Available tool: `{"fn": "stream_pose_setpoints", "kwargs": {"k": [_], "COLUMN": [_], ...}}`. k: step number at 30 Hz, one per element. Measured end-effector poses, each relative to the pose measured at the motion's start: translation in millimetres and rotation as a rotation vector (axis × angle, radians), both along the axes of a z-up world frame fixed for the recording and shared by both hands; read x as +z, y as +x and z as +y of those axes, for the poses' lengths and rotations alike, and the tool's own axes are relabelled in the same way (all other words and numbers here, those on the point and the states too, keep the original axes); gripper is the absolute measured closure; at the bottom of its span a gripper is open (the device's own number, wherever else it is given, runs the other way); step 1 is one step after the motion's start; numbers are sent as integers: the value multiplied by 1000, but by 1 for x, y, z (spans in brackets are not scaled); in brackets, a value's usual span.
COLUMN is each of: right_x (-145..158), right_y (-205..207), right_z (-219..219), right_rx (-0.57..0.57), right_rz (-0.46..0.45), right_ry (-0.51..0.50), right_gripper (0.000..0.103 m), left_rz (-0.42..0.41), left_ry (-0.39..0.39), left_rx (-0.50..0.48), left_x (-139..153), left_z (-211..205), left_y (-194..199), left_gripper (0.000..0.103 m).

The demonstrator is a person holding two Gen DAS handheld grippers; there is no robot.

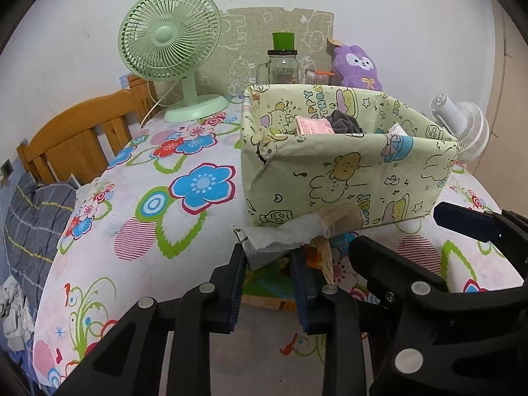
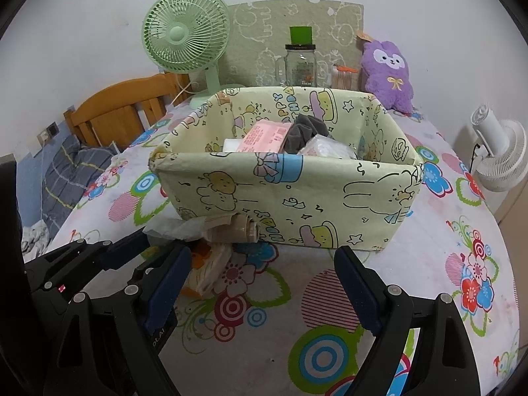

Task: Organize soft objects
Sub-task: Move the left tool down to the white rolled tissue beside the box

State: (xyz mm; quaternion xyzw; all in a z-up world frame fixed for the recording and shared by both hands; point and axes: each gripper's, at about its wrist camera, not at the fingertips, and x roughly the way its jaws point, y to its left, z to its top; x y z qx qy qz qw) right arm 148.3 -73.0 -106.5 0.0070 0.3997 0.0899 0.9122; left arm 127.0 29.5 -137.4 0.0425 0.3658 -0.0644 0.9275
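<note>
A pale green cartoon-print storage box (image 1: 349, 181) (image 2: 287, 194) stands on the flowered tablecloth. It holds a pink packet (image 2: 267, 135), a grey cloth (image 2: 305, 130) and a clear bag (image 2: 326, 147). My left gripper (image 1: 269, 257) is shut on a soft tissue pack (image 1: 274, 283) with a white crumpled sheet (image 1: 280, 237), low on the table just in front of the box. It also shows in the right wrist view (image 2: 204, 270). My right gripper (image 2: 262, 264) is open and empty, in front of the box's near wall.
A green desk fan (image 1: 171, 43) (image 2: 186, 29), a glass jar with a green lid (image 2: 300, 66) and a purple plush (image 2: 389, 72) stand behind the box. A white fan (image 2: 498, 151) is at right. A wooden bed frame (image 1: 76, 135) and bedding lie left.
</note>
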Motion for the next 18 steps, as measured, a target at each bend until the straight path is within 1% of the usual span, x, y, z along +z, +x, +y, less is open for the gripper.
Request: {"fn": "stream_pose_setpoints", "kwargs": {"k": [8,13,18], "right_x": [4,6,3], "right_y": [-5,-6,-2], "right_z": [7,13,24], "right_rx": [15,30,52], "right_rz": [-10,-12,-2], "right_ry": [0,8,20], "right_gripper": [13,13,13], "left_rz": [-12,-21,-34], "left_ry": [-1,5,34], "left_rx": [27,69,108], "left_x": [3,6,6], "left_z": [9,24,37], "left_y": [-5,-9,-12], "left_gripper": [78,78,78]}}
